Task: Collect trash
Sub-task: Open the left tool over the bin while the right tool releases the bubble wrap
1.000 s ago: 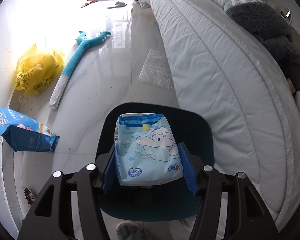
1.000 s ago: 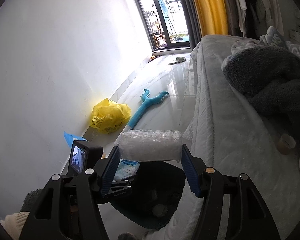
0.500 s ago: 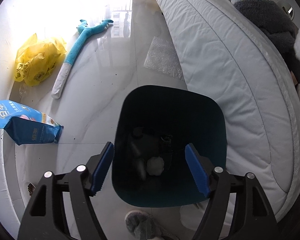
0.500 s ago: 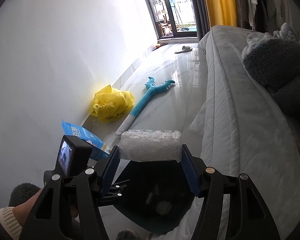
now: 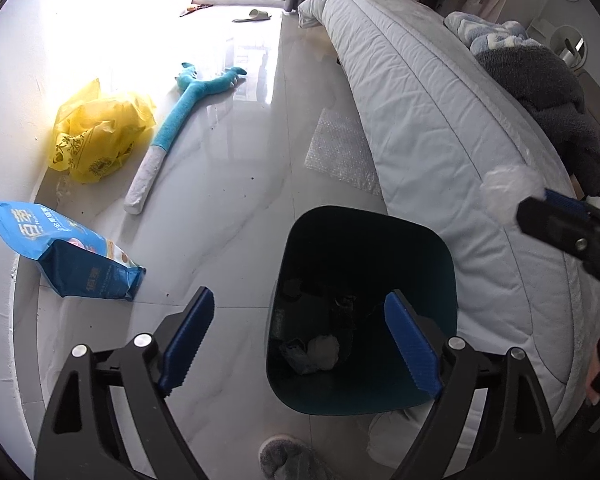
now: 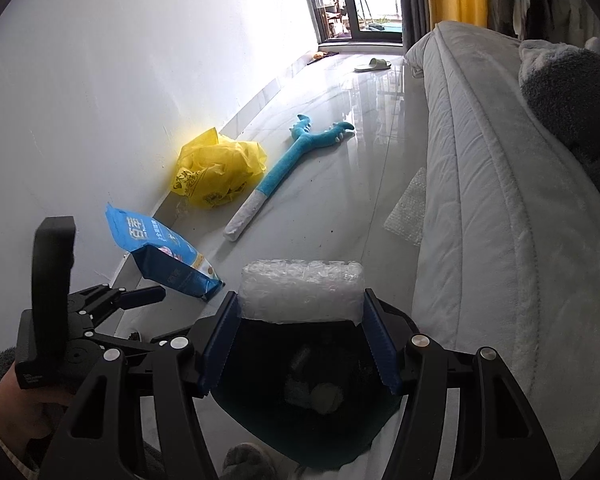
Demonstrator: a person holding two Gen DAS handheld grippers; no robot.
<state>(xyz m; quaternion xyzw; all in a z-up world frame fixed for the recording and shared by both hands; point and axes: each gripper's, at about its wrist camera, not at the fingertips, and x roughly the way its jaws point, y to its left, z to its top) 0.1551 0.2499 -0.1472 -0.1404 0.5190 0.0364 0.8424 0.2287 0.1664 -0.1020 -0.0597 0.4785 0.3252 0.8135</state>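
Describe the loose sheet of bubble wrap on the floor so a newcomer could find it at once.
Start at the long white mattress and follow its floor-side edge toward the dark teal bin. Partway along, a flat, clear bubble wrap sheet lies on the pale tiles against the mattress side. Unlike the folded wad held in the right claw, it is spread flat and untouched, and it is colourless, unlike the yellow bag.

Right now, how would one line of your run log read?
left gripper: open, empty, above bin | right gripper: shut on bubble wrap, over bin | next, likely: release wrap
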